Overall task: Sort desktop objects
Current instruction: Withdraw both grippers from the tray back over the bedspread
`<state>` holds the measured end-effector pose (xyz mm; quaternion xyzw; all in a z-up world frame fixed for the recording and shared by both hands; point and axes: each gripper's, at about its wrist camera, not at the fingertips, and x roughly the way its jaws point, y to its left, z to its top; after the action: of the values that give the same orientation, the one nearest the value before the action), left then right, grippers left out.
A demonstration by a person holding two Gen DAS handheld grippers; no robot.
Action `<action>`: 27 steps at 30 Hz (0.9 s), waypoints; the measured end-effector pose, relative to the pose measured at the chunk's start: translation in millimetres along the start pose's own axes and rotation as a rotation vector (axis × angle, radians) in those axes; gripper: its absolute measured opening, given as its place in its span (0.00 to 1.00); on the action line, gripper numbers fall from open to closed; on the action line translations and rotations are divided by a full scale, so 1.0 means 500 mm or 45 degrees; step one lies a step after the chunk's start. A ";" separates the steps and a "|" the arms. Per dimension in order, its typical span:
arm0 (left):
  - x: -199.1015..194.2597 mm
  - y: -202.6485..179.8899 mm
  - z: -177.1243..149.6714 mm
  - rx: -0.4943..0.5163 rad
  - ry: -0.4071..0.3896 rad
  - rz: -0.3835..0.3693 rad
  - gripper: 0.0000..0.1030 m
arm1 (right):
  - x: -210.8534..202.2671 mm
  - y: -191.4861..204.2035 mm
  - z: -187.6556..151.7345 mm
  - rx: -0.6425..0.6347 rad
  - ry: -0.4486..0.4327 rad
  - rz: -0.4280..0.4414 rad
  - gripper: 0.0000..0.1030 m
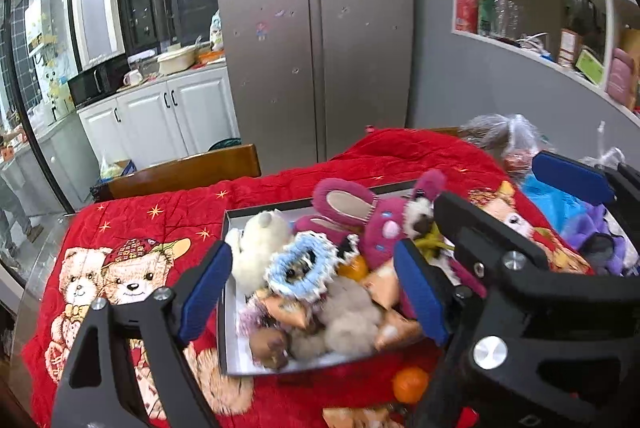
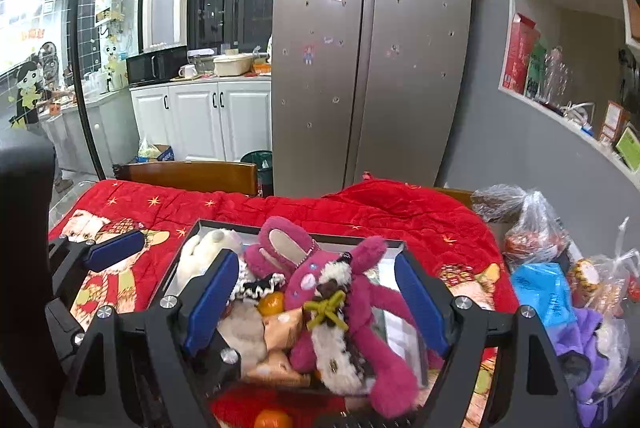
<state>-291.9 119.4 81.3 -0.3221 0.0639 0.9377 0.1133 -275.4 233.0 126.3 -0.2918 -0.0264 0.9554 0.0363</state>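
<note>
A shallow white box (image 1: 230, 312) (image 2: 188, 240) on the red bear blanket (image 1: 168, 220) holds a heap of plush toys: a magenta rabbit (image 1: 372, 224) (image 2: 320, 280), a white bear (image 1: 256, 244) (image 2: 204, 248), a blue frilly ring (image 1: 300, 268), tan plush pieces and an orange (image 1: 354, 268) (image 2: 271, 302). My left gripper (image 1: 314, 292) is open above the box, its blue pads either side of the heap. My right gripper (image 2: 316, 298) is open around the rabbit, not closed on it. The right gripper's body (image 1: 540, 268) shows in the left wrist view.
A loose orange (image 1: 410, 384) (image 2: 274, 420) lies on the blanket in front of the box. Plastic bags (image 2: 532, 228), a blue packet (image 2: 544, 292) and a purple plush (image 2: 592, 348) crowd the right side. A wooden chair back (image 2: 192, 177) stands behind the table.
</note>
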 end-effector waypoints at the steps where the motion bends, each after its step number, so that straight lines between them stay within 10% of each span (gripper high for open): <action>1: -0.013 -0.003 -0.001 0.004 -0.007 -0.001 0.82 | -0.016 0.000 -0.002 -0.007 -0.004 -0.008 0.80; 10: -0.124 -0.021 -0.062 0.033 -0.041 0.019 0.84 | -0.154 -0.015 -0.039 -0.011 -0.059 -0.015 0.80; 27: -0.086 -0.029 -0.254 0.071 0.084 0.048 0.84 | -0.207 0.005 -0.197 -0.098 -0.027 -0.016 0.82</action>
<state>-180.6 101.8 7.6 -0.3484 0.0999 0.9264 0.1022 -134.9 224.9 102.3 -0.2828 -0.0652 0.9565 0.0306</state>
